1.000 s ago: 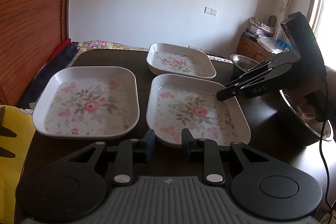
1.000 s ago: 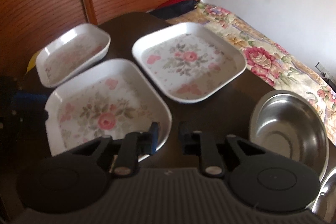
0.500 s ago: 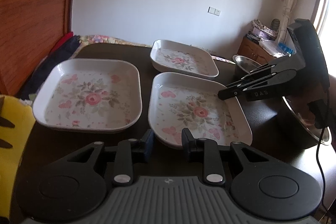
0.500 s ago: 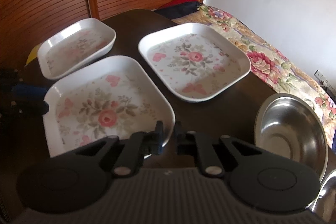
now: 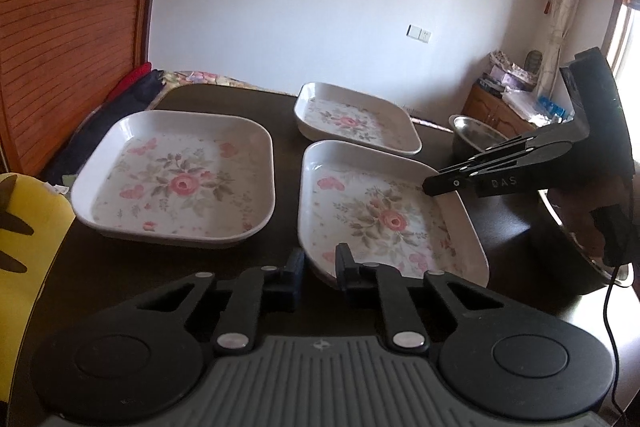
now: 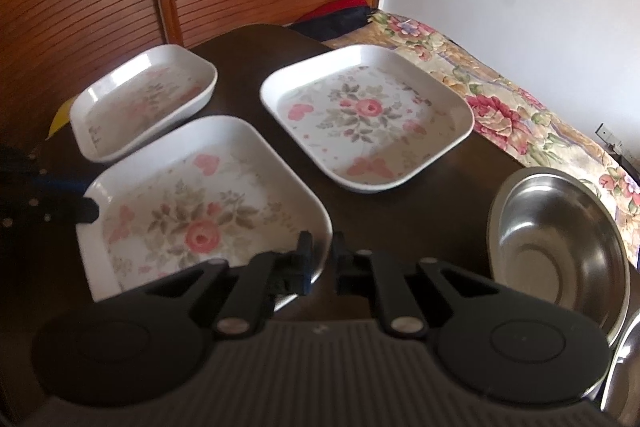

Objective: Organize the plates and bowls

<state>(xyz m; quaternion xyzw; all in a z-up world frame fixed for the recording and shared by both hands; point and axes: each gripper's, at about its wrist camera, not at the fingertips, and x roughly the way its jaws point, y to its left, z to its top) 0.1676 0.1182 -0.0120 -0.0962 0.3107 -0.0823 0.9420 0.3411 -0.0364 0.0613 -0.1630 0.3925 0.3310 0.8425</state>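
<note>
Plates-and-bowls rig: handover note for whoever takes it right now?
Right gripper: shut on the rim of the near plate.
Left gripper: jaws have just been closing around another corner of the same plate; firm contact unclear.
The plate by the wooden doors and the plate by the floral cloth lie apart on the table. The steel bowl sits alone.
Done: nothing stacked.
Left: probably lift the near plate, stack the plates, sort the bowl.

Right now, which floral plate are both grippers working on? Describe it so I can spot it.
On the dark table lie three white square floral plates. It is the nearest plate, the only one with the left gripper and right gripper clamped on opposite rims.
</note>
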